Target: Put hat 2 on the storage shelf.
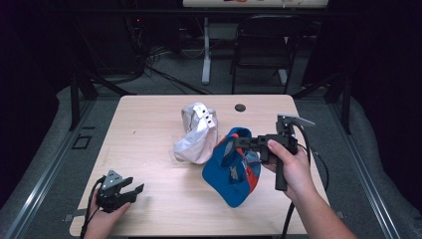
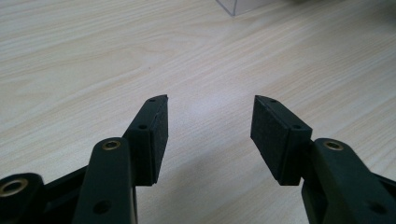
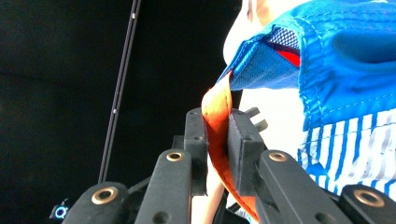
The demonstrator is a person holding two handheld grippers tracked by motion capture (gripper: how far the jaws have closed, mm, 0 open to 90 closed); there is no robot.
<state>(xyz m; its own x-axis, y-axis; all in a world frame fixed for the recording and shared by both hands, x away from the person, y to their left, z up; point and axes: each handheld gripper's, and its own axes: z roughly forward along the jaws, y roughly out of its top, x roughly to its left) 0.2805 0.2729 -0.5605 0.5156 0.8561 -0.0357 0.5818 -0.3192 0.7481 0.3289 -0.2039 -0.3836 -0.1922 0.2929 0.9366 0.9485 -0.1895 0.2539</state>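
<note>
From the high view, the right gripper (image 1: 238, 143) is held above the worktop (image 1: 149, 129) and points left, with a blue cap (image 1: 233, 172) hanging from its tip. The cap's lower edge seems to rest on the wood near the right front part of the worktop, just beside a silver-white cap (image 1: 196, 133) that sits crumpled near the middle. A small dark round plug (image 1: 240, 107) lies in the board behind them.

The right gripper view gives what the high view cannot: the jaws are closed on an orange strip (image 3: 217, 135) at the edge of the blue cap (image 3: 345, 60), pinched flat between the two pads, with blue mesh and white-striped cloth hanging off to the right.

The left gripper (image 1: 128, 191) rests at the front left corner of the worktop, well apart from both caps. In the left gripper view its jaws stand wide open over bare wood (image 2: 93, 56), nothing between them, and a corner of a clear box (image 2: 238, 5) shows at the top edge.
</note>
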